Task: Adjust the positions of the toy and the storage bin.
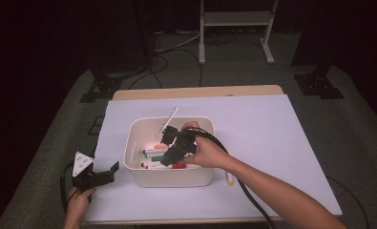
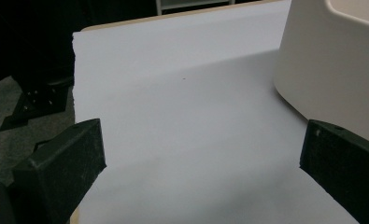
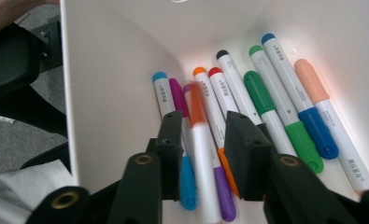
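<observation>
My right gripper (image 1: pixel 169 155) reaches down into a white bin (image 1: pixel 133 129) in the middle of the table. In the right gripper view its jaws (image 3: pixel 204 119) stand a little apart. An orange-capped white marker (image 3: pixel 202 140) lies blurred between them, with thin gaps at both pads. Several more markers (image 3: pixel 271 102) lie side by side on the bin floor, capped blue, purple, red, black, green and peach. My left gripper (image 1: pixel 105 174) rests open at the front left of the table beside the bin (image 2: pixel 327 70), with nothing between its jaws (image 2: pixel 201 154).
A white sheet (image 1: pixel 272 129) covers the table. One white pen (image 1: pixel 169 119) leans over the bin's far rim. Another marker (image 1: pixel 230 179) lies on the sheet by the bin's right front corner, under my right forearm. Stands and cables sit on the floor beyond.
</observation>
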`<action>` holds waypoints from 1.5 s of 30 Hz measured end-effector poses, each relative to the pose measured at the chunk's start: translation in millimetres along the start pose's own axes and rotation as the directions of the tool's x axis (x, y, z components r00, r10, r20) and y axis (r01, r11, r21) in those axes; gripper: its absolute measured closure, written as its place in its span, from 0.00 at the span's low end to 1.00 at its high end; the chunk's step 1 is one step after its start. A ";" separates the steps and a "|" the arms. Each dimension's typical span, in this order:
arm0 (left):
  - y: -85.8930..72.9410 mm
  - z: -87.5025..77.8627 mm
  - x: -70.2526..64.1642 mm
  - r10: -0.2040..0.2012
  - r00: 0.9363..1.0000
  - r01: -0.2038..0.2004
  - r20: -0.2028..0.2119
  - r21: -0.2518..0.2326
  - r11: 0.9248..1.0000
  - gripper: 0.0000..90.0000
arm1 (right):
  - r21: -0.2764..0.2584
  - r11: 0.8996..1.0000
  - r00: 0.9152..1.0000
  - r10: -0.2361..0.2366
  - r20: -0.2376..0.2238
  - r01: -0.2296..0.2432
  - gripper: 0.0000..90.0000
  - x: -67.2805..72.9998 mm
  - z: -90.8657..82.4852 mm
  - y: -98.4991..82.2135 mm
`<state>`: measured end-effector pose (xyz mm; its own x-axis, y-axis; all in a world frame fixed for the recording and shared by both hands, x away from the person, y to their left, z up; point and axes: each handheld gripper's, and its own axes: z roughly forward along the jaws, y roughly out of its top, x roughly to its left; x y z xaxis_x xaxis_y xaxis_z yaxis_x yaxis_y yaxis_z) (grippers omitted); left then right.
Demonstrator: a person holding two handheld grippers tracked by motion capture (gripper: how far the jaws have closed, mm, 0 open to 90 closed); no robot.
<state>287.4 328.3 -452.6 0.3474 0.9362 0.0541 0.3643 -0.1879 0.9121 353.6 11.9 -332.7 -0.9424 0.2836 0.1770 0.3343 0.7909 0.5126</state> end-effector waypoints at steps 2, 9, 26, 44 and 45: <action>0.0 0.0 0.0 0.000 1.000 0.000 0.001 -0.001 1.000 0.00 | -0.004 1.000 1.000 -0.005 0.008 0.005 0.71 0.0 -1.2 -0.6; 0.1 0.0 -0.3 0.002 1.000 -0.002 -0.001 0.002 1.000 0.00 | -0.070 0.997 0.999 0.037 -0.012 -0.038 0.56 -3.6 -32.0 -14.1; 0.0 -0.1 -0.7 0.009 1.000 -0.009 -0.005 0.000 1.000 0.00 | -0.212 0.972 0.990 0.121 0.071 -0.104 0.47 -11.0 -104.8 -67.7; -0.2 -0.3 -1.2 0.013 1.000 -0.013 -0.011 -0.001 1.000 0.00 | -0.261 0.933 0.947 0.289 0.137 -0.247 0.43 -35.4 -125.4 -160.5; -0.2 -0.2 -1.1 0.011 1.000 -0.011 -0.010 -0.001 1.000 0.00 | -0.260 0.931 0.943 0.301 0.140 -0.258 0.44 -38.4 -121.7 -166.4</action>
<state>286.7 327.4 -452.8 0.3429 0.9369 0.0682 0.3593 -0.1979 0.9120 333.5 -196.5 -322.5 -0.7878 0.5814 0.2033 0.5528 0.5220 0.6495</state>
